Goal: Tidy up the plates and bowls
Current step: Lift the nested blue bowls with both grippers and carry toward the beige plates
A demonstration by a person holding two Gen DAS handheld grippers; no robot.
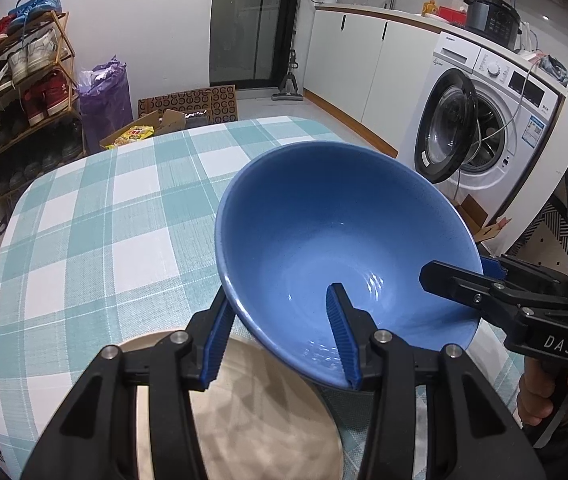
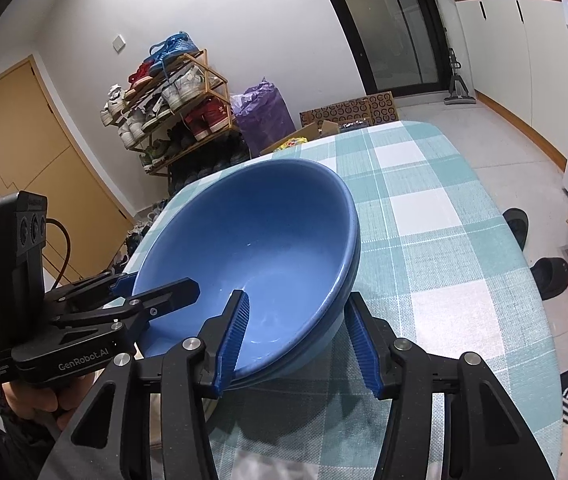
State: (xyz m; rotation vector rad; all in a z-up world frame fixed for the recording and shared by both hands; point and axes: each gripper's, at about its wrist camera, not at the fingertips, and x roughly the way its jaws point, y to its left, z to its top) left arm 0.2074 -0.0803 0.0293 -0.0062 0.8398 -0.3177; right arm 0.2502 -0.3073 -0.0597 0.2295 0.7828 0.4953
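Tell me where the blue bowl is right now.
The blue bowl sits tilted between both grippers over the checked tablecloth, its near edge above a beige plate.

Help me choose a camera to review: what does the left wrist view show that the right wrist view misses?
Only the left wrist view shows the beige plate under the tilted bowl and the pressure cooker. Only the right wrist view shows the wooden door and a second bowl's rim nested beneath. Both share the blue bowl, both claws straddling its rim, the checked tablecloth and shoe rack.
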